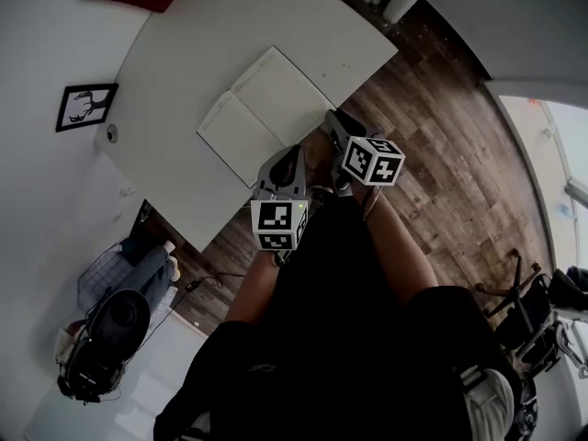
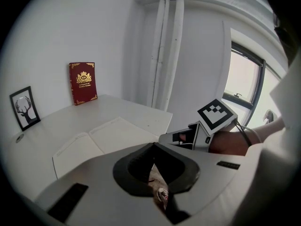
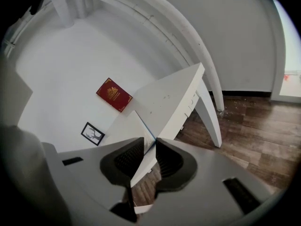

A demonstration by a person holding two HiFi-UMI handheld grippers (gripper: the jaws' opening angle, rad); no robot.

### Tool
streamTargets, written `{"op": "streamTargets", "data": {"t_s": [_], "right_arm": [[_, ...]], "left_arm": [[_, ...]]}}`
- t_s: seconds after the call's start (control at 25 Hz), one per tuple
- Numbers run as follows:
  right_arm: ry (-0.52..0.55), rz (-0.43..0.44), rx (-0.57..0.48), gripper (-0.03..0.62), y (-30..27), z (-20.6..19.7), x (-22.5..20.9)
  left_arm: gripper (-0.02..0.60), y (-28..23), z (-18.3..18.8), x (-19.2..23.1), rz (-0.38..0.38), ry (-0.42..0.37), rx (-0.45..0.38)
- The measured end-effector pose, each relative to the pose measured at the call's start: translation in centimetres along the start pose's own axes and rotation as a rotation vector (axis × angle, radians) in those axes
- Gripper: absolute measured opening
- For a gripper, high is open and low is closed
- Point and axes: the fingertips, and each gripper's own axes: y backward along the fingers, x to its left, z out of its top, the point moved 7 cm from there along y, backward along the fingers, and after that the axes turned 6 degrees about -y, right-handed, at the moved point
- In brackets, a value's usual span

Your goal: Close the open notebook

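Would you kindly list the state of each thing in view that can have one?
notebook: open, both pages lying flat on the table.
red book: closed, standing upright.
picture frame: standing upright.
left gripper: shut, nothing between its jaws.
right gripper: jaws a little apart at the table's edge, nothing clearly held.
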Motion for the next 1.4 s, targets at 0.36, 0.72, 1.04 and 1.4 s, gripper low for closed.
{"op": "streamTargets", "data": {"t_s": [0.36, 0.72, 1.04, 1.4], "right_arm": [[0.139, -0.01, -0.035, 0.037, 0.7, 0.6, 1.5], [0.366, 0.012, -0.072, 0.035, 2.7, 1.0, 4.8], [0.601, 0.039, -0.062, 0.035, 4.3, 0.8, 8.8], [0.835, 0.074, -0.063, 0.035, 6.2, -0.9, 12.5]], "left_arm": [[0.003, 0.9, -0.8, 0.5, 0.013, 0.018, -0.004], [0.003, 2.9, -1.9, 1.4, 0.06, 0.056, -0.032], [0.003, 5.5, -2.8, 2.8, 0.121, 0.14, -0.085], [0.003, 8.6, -4.8, 2.6, 0.187, 0.217, -0.164]]}}
